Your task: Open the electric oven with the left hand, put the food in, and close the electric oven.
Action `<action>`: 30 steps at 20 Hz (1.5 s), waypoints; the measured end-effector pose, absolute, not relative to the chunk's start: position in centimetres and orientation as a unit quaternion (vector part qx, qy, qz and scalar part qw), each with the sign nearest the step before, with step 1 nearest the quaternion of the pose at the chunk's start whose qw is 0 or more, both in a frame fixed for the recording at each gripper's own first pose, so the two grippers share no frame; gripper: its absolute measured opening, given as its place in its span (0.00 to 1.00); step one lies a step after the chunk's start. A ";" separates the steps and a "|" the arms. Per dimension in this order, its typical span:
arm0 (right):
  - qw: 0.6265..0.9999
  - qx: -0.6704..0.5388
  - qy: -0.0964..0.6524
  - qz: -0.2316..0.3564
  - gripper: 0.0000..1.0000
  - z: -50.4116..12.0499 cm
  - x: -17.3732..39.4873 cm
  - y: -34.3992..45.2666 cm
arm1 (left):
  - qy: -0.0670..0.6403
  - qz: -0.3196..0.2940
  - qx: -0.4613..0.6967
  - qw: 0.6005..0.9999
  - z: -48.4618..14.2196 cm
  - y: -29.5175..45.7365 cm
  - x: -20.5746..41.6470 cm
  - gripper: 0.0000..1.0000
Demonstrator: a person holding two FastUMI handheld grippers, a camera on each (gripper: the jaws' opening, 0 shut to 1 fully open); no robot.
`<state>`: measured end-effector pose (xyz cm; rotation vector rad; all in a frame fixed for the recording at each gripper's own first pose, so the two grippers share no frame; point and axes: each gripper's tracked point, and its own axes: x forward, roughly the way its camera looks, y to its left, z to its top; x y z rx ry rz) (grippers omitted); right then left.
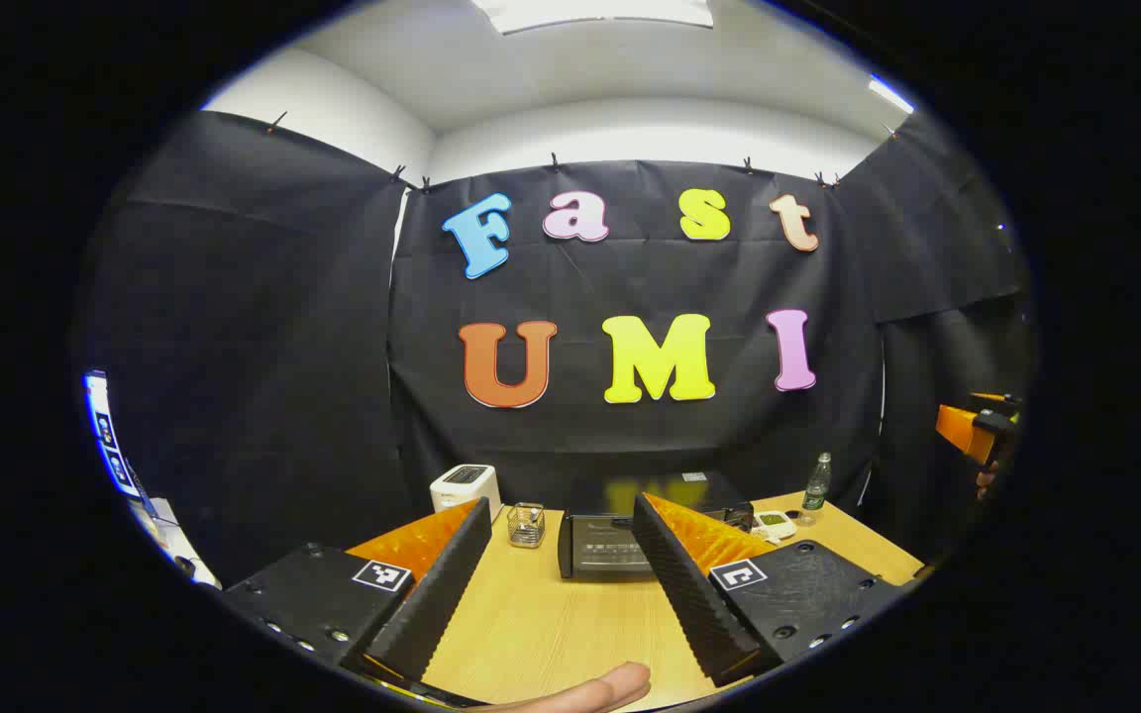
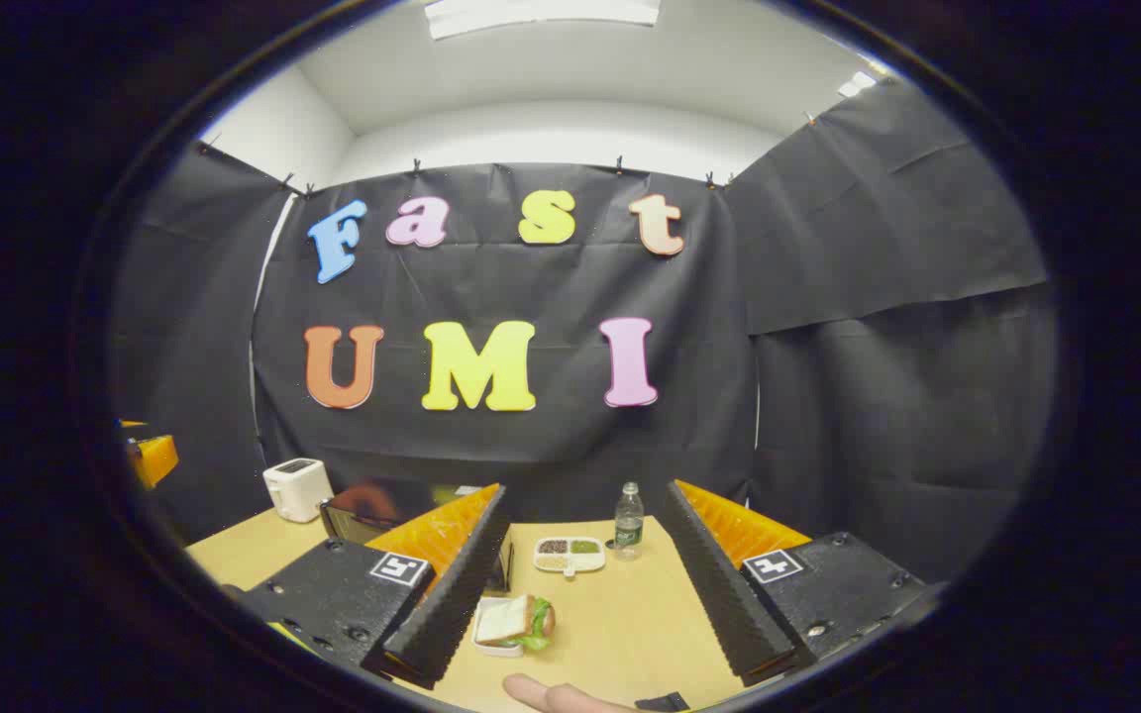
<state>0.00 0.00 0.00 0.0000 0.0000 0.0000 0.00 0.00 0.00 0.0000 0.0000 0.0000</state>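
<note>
Both pairs of jaws are spread wide with nothing held between them. In the left gripper view, the left gripper (image 1: 570, 594) is raised above a light wooden table (image 1: 531, 634), and a fingertip (image 1: 620, 685) is seen at the bottom edge. From left to right along the back of the table are set a white boxy toaster (image 1: 466, 487), a small clear glass cup (image 1: 526, 525), the black electric oven (image 1: 610, 545) with its door closed, a white divided dish (image 1: 774, 523) and a clear plastic bottle (image 1: 815, 485). In the right gripper view, the right gripper (image 2: 585, 604) is held above the same table. A sandwich on a small white tray (image 2: 516, 624) is seen just beside its left finger, near the table's front edge and well apart from the oven at the back left.
</note>
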 end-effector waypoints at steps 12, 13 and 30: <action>1.000 -0.007 0.015 -0.005 1.00 -1.0 0.9 -1.2 | -0.001 0.006 0.001 1.000 -0.1 -0.2 0.5 0.95; 1.000 -0.006 0.016 -0.003 1.00 -1.1 0.9 -1.2 | 0.000 0.008 0.003 1.000 -0.2 -0.3 0.7 0.95; 0.999 -0.032 -0.013 0.011 1.00 -2.4 4.8 -1.8 | 0.116 -0.064 -0.017 0.991 -7.7 -7.1 15.4 0.95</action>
